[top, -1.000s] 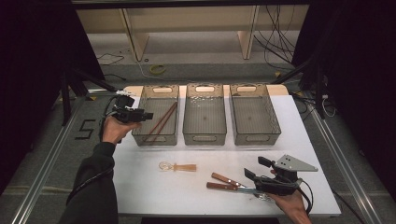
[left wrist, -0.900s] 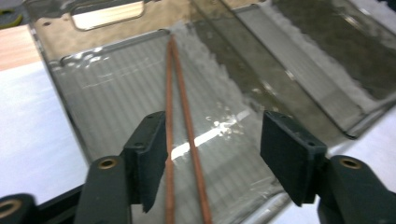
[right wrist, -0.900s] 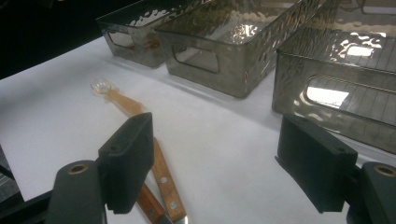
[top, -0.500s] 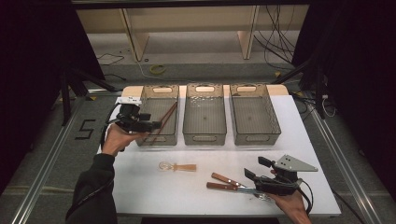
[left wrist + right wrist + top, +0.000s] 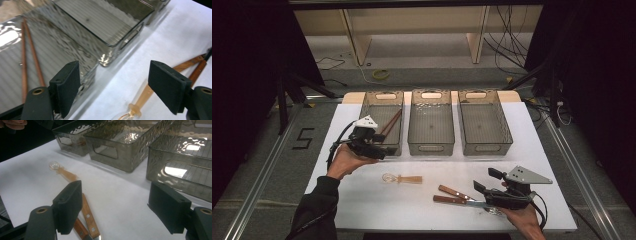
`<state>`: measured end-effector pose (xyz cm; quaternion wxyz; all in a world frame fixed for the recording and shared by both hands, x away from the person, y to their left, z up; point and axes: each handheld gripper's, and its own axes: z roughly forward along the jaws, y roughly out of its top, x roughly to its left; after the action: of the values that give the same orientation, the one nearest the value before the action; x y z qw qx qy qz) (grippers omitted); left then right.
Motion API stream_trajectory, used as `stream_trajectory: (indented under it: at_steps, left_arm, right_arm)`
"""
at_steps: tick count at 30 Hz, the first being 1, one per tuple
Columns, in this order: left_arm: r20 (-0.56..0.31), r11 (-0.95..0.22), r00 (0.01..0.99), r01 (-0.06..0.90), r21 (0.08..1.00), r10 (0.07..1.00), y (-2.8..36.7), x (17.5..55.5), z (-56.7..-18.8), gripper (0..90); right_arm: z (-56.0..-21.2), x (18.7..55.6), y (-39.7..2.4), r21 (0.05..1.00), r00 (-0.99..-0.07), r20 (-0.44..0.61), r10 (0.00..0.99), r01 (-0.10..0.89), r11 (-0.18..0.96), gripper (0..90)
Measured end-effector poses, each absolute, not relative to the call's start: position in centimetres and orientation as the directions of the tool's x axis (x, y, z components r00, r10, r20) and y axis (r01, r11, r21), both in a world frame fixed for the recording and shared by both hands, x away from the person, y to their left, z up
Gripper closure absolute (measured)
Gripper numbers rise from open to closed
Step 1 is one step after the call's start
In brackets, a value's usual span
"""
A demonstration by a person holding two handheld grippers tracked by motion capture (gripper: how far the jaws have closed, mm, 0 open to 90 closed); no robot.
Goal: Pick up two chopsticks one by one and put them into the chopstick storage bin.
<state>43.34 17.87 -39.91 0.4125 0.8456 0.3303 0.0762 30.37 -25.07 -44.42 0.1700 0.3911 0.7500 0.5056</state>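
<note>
My left hand-held gripper (image 5: 379, 150) hangs at the left bin's (image 5: 396, 146) near edge; its jaws have just been opening, nothing between them. Chopsticks (image 5: 390, 123) lie inside, so sorting looks underway. Spoon (image 5: 402, 178) waits at its 5 o'clock on the desk (image 5: 362, 200). My right hand-held gripper (image 5: 482, 186) rests low, spread wide, knives (image 5: 452, 195) at its 9 o'clock.

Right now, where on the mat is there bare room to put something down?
Free: the right part of the white mat, between the right bin and the right gripper; also the near-left corner, below the spoon. Crowded: the near middle, where the spoon and two knives lie.
</note>
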Motion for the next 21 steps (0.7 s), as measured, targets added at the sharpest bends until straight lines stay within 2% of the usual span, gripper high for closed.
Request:
stream_trajectory:
  at_steps: [21]
  left_arm:
    - [-0.094, -0.623, 0.86, 0.434, 0.651, 0.502, 14.4, 41.9, -41.3, 21.8]
  right_arm:
    - [-44.5, 30.5, -25.1, 0.892, -0.641, 0.143, 0.754, 0.414, 0.182, 28.1]
